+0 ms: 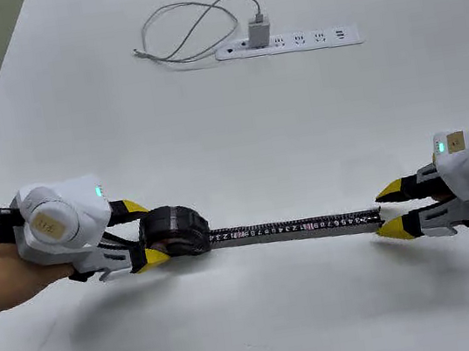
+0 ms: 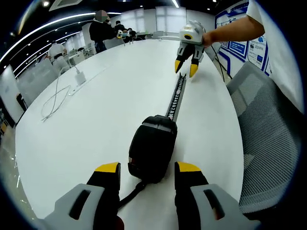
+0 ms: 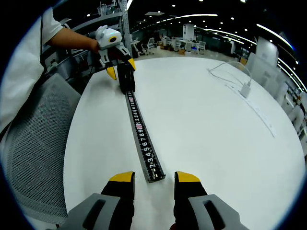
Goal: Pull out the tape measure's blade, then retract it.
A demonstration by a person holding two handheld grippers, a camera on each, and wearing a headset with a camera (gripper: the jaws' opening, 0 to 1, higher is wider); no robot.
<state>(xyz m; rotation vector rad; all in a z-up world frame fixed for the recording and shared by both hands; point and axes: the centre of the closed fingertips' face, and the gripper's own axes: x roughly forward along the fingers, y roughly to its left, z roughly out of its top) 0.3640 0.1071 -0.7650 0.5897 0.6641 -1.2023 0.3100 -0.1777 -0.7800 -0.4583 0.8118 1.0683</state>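
The black tape measure case point(image 1: 172, 231) lies on the white table point(image 1: 237, 131), with its dark numbered blade point(image 1: 295, 227) pulled out flat to the right. My left gripper point(image 1: 144, 233) stands open around the rear of the case point(image 2: 152, 148). One finger point(image 2: 188, 168) is close against the case and the other point(image 2: 108, 168) is slightly apart from it. My right gripper point(image 1: 390, 210) is open, and the blade's end point(image 3: 154, 175) lies on the table just ahead of and between its fingertips, untouched. The blade point(image 3: 140, 134) runs away to the case point(image 3: 127, 85).
A white power strip point(image 1: 289, 41) with a plugged charger and a looped grey cable point(image 1: 186, 28) lies at the far side of the table. A mesh office chair point(image 2: 268, 143) stands beside the table edge. Several people sit at the far end of the room.
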